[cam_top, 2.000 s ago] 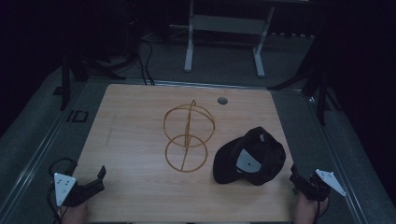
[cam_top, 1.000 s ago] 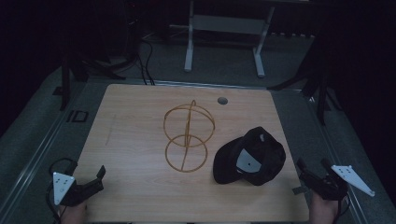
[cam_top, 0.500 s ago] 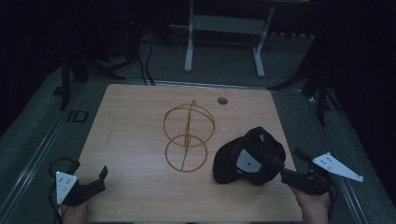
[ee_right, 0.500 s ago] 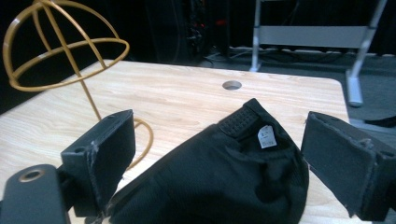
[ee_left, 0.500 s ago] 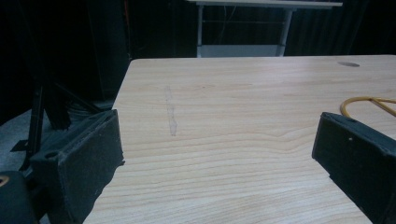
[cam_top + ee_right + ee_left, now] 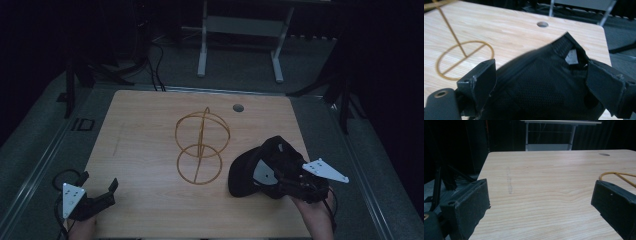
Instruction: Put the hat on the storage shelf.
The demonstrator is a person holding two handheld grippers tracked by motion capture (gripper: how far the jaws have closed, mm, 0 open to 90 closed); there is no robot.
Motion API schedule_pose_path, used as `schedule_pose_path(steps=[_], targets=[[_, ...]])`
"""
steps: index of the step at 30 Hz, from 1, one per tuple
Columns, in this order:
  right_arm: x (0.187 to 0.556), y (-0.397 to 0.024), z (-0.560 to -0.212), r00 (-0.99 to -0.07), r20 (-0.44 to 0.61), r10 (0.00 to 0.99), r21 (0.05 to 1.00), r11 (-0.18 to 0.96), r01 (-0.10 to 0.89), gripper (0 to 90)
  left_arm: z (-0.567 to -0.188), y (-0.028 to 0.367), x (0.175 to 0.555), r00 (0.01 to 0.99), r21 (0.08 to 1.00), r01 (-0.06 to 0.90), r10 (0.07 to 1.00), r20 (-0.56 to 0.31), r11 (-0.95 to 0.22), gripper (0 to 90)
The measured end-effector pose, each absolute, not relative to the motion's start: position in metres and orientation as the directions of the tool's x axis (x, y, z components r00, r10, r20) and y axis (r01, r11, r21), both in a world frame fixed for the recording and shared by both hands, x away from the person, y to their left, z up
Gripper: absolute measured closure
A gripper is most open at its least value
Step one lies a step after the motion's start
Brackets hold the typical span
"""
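Grippers sit at opposite corners of the pale wooden surface (image 6: 150, 130), and the work looks barely begun. At the near left corner, your left gripper (image 6: 97, 192) rests low with its jaws spread wide and nothing between them; its own view looks out across bare wood grain, with a curve of yellow wire showing at the right edge. It holds nothing and touches nothing, well apart from everything else on the surface.

At the centre stands the gold wire stand (image 6: 201, 146), a flat ring lying on the wood with an upright post and hoops rising from it. It is bare, with nothing hung or set on it. Behind it, near the far edge, a small round cable hole (image 6: 238, 107) is cut into the wood.

At the right lies the black cap (image 6: 260, 167), resting on the surface just beside the stand's base ring, its opening turned up so a white label inside shows. Your right gripper (image 6: 285, 177) has reached it: in the right gripper view the jaws stand apart on either side of the cap's dark mesh (image 6: 541, 85), bracketing it without having closed.

By the look of it, the approach to the cap is made and nothing more. The grasp, the lift and, presumably, the carry across to the wire stand are all left to do.
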State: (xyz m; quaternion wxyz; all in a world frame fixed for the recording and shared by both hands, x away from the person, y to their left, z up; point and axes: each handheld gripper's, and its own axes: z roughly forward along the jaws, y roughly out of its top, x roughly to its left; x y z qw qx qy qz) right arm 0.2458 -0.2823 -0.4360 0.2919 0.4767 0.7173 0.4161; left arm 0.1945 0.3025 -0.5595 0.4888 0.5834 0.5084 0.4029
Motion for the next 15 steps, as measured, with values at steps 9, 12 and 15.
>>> schedule_pose_path(steps=[9,12,15], targets=[[0.247,-0.276,-0.455,-0.359,0.009,0.933,0.855,0.179,0.487,20.8,-0.558,0.297,0.195,0.181,0.980,0.198,0.983,-0.030,-0.006,2.2],[0.246,-0.276,-0.457,-0.355,0.022,0.934,0.856,0.166,0.490,24.5,-0.557,0.297,0.195,0.183,0.980,0.197,0.983,-0.028,-0.009,2.2],[0.244,-0.275,-0.462,-0.356,0.041,0.934,0.852,0.154,0.501,35.9,-0.557,0.296,0.195,0.185,0.981,0.195,0.982,-0.028,-0.009,2.2]])
